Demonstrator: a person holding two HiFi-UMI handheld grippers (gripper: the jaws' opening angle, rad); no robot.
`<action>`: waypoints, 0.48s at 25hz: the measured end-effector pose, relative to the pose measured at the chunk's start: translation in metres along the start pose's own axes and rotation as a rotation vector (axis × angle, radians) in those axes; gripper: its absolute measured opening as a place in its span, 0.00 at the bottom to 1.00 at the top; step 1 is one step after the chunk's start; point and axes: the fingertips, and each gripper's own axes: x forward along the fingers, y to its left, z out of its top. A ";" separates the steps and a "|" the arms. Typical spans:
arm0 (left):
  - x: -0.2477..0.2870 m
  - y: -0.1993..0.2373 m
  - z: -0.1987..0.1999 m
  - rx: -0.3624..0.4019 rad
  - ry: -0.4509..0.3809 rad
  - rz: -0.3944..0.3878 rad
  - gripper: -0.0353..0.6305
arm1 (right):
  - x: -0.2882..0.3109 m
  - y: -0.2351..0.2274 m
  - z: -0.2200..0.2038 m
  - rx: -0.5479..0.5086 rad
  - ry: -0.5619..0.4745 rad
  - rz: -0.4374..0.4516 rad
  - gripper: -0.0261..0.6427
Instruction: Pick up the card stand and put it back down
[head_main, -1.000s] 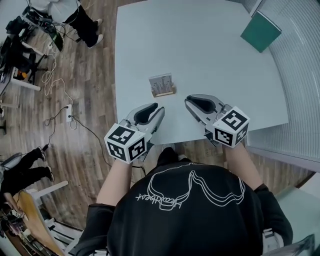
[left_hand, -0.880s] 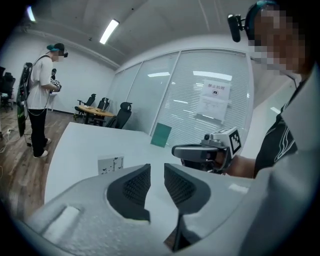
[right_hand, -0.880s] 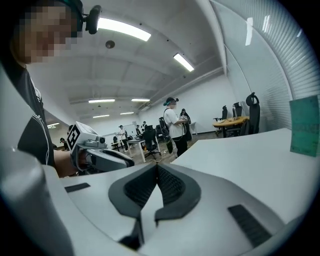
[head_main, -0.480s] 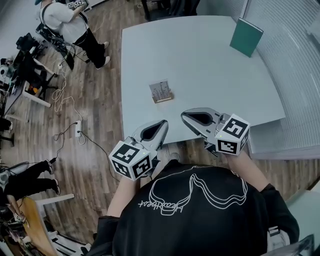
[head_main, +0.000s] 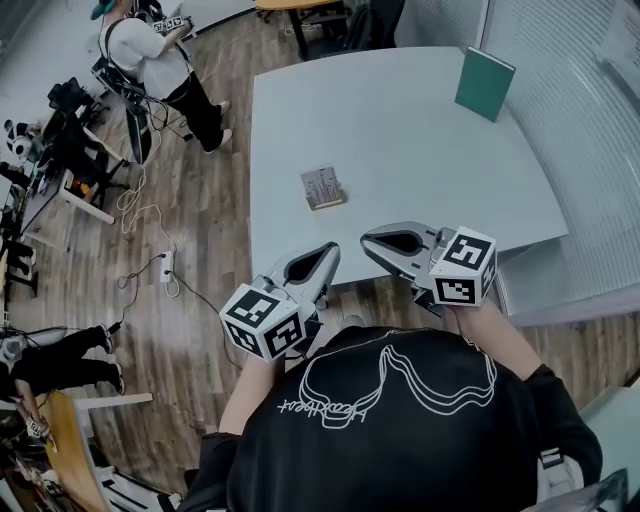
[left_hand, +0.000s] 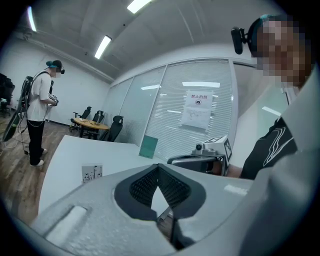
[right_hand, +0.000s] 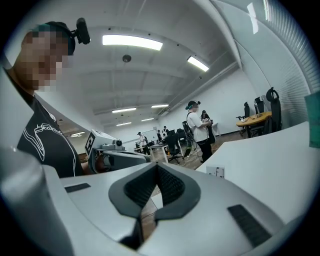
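Note:
The card stand, a small wooden base holding a printed card, stands upright on the white table near its left side. It also shows in the left gripper view as the card stand and in the right gripper view as the card stand. My left gripper hangs by the table's near edge, shut and empty, well short of the stand. My right gripper is over the near edge, also shut with nothing in it. Both point toward each other's side: the right gripper and the left gripper see one another.
A green book stands at the table's far right corner. A person stands on the wooden floor at the far left, beside desks with equipment. Cables and a power strip lie on the floor left of the table.
Both grippers' jaws have gone from apart to shut. The grippers have drawn back toward the near table edge, the left one now past it. The card stand has stayed put.

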 end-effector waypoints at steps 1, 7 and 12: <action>-0.003 -0.004 0.002 0.006 -0.002 0.000 0.07 | -0.002 0.004 0.002 -0.007 -0.002 0.000 0.05; -0.006 -0.024 0.000 0.033 -0.013 0.006 0.07 | -0.019 0.017 0.000 -0.029 -0.017 0.003 0.05; 0.001 -0.038 0.000 0.052 -0.013 0.014 0.07 | -0.033 0.016 0.001 -0.040 -0.034 0.012 0.05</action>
